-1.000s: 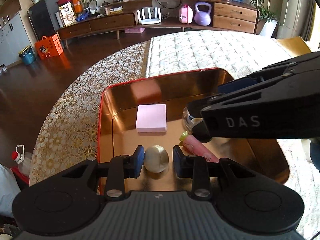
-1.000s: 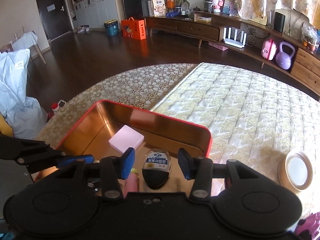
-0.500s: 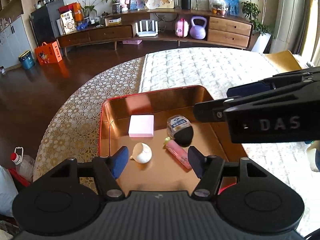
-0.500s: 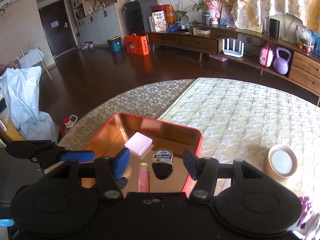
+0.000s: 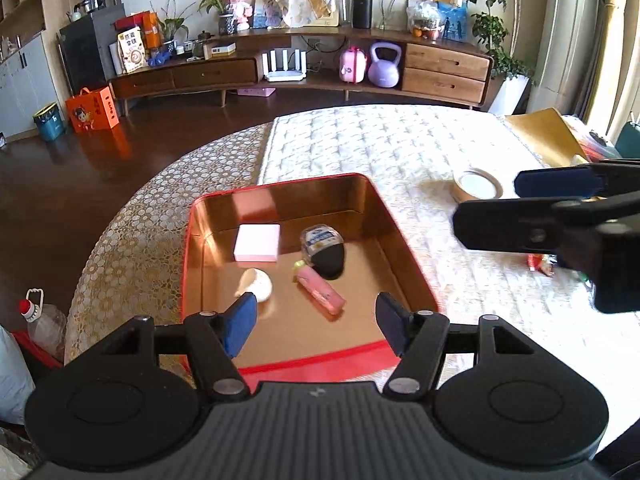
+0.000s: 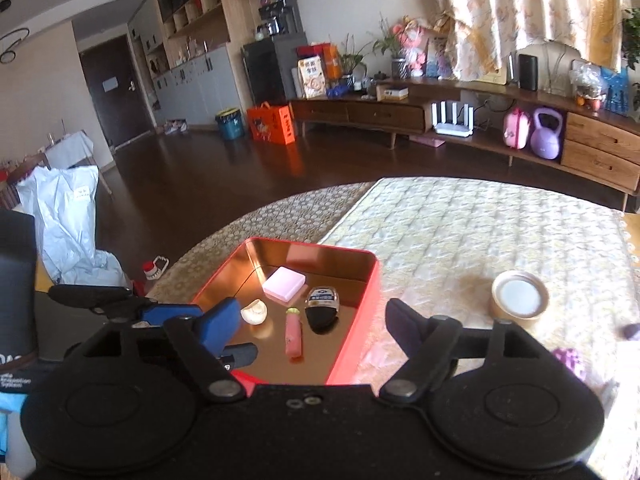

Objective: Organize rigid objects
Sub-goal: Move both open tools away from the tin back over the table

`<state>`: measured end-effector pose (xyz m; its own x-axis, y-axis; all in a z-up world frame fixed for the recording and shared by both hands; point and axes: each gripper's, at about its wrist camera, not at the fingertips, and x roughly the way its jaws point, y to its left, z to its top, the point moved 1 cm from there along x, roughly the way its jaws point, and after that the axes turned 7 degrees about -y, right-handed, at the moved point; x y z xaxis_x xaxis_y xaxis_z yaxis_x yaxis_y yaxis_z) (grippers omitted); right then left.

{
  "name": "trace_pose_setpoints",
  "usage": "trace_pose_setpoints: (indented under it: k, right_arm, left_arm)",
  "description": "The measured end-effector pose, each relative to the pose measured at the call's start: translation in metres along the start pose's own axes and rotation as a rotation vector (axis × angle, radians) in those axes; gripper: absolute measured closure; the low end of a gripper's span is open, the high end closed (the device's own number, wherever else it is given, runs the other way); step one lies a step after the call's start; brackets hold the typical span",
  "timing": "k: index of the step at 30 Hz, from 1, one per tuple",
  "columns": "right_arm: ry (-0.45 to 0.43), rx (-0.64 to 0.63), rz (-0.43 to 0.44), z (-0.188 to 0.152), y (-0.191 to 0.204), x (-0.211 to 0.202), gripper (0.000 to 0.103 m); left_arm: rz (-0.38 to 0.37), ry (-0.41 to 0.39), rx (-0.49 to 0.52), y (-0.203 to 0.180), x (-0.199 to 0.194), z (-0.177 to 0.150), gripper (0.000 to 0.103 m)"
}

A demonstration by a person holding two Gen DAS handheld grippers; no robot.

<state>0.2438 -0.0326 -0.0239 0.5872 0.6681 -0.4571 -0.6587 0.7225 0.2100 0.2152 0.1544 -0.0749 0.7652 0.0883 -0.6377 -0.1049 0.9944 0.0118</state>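
Above the near edge of the red tin tray (image 5: pixel 404 240), my left gripper (image 5: pixel 316 326) has its jaws apart, nothing between the pads. Right gripper (image 6: pixel 310 326) jaws have just been opening, now wide apart, also empty; it sits over the tray's right wall. Inside the tray: pink square box (image 5: pixel 257 242) toward the back, black pouch with blue label (image 5: pixel 324 250) beside it, pink tube (image 5: pixel 320 290) lying flat just in front of the pouch, cream ingot-shaped piece (image 5: pixel 256 282) near my left finger, not touched. Round kraft lid (image 6: pixel 519 295) lies on the quilted cloth (image 5: pixel 400 148), well apart from the tray.
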Motion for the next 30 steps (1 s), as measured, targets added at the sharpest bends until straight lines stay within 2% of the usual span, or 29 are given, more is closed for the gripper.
trace_pose_setpoints:
  k: [4, 9, 12, 19, 30]
  right_arm:
    - [-0.030, -0.010, -0.023, -0.007, -0.009, -0.025, 0.016]
    - [-0.057, 0.031, -0.053, -0.017, -0.031, -0.054, 0.011]
    - [-0.071, 0.052, -0.090, -0.023, -0.046, -0.071, 0.004]
    - [-0.088, 0.101, -0.164, -0.041, -0.084, -0.102, 0.001]
    - [-0.072, 0.163, -0.271, -0.069, -0.156, -0.141, 0.001]
  left_arm:
    - [-0.014, -0.014, 0.007, -0.014, -0.011, -0.002, 0.031]
    - [-0.046, -0.015, 0.016, -0.037, -0.018, -0.004, 0.031]
    - [-0.052, -0.034, 0.026, -0.053, -0.021, -0.006, 0.020]
    - [-0.094, -0.057, 0.051, -0.097, -0.022, -0.008, 0.020]
    - [-0.163, -0.037, 0.090, -0.160, 0.002, -0.014, 0.020]
